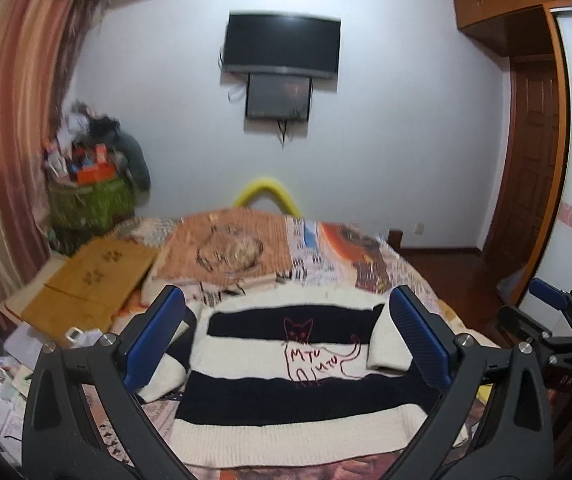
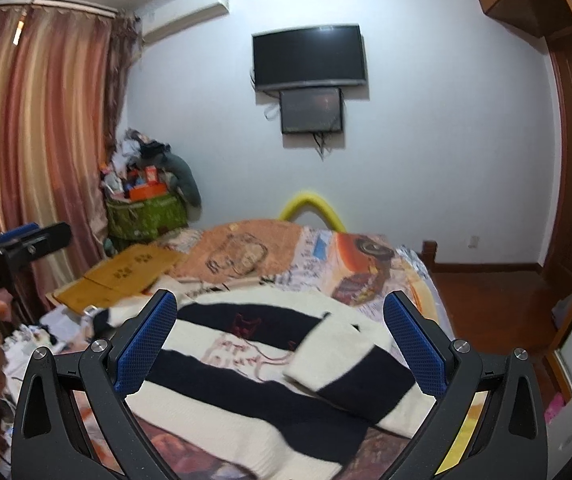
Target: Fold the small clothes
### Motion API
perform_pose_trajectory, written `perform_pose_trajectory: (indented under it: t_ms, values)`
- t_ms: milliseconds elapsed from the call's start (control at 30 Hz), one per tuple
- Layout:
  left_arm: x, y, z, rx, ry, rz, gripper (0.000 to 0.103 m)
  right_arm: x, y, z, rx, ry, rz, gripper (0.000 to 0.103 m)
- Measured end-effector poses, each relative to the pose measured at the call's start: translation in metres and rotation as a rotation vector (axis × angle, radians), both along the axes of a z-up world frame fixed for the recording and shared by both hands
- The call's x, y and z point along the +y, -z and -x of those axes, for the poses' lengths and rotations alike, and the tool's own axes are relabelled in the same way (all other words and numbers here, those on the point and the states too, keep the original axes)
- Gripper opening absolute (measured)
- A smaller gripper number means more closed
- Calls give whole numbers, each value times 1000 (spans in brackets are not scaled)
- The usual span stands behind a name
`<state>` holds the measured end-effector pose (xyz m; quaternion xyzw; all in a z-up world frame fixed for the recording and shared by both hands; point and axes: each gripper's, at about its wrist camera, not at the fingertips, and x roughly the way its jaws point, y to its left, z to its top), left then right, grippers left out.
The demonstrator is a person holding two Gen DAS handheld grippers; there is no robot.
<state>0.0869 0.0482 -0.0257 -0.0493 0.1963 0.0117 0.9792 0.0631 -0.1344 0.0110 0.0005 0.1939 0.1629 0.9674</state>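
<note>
Bedroom with a wall TV; a striped sweater lies flat on the bed.

The sweater sits ahead of and between both sets of jaws, one sleeve already laid across its body on the right. It looks a thick, soft knit, light and limp, likely to sag and drag when lifted; a sleeve cuff or the hem edge seems the best hold. The left gripper and right gripper both stand wide open above it, holding and touching nothing.
</note>
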Motion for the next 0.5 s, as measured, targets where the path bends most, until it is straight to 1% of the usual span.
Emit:
perform_pose_trajectory:
  t_ms: [67, 167, 233, 333, 400, 500]
  values:
    - [9, 7, -20, 37, -10, -1, 103, -5, 5, -13, 16, 17, 8, 103]
    - [20, 20, -56, 85, -30, -41, 103, -11, 10, -33, 40, 30, 27, 103]
    - [29, 28, -86, 125, -43, -73, 103, -15, 14, -51, 69, 24, 36, 103]
    - [41, 41, -125, 156, -52, -83, 103, -17, 21, -78, 114, 11, 43, 103]
    - [51, 51, -158, 191, -46, -83, 103, -23, 26, -99, 147, 1, 40, 102]
    - [58, 66, -197, 235, -49, -109, 103, -28, 38, -134, 219, -22, 27, 96]
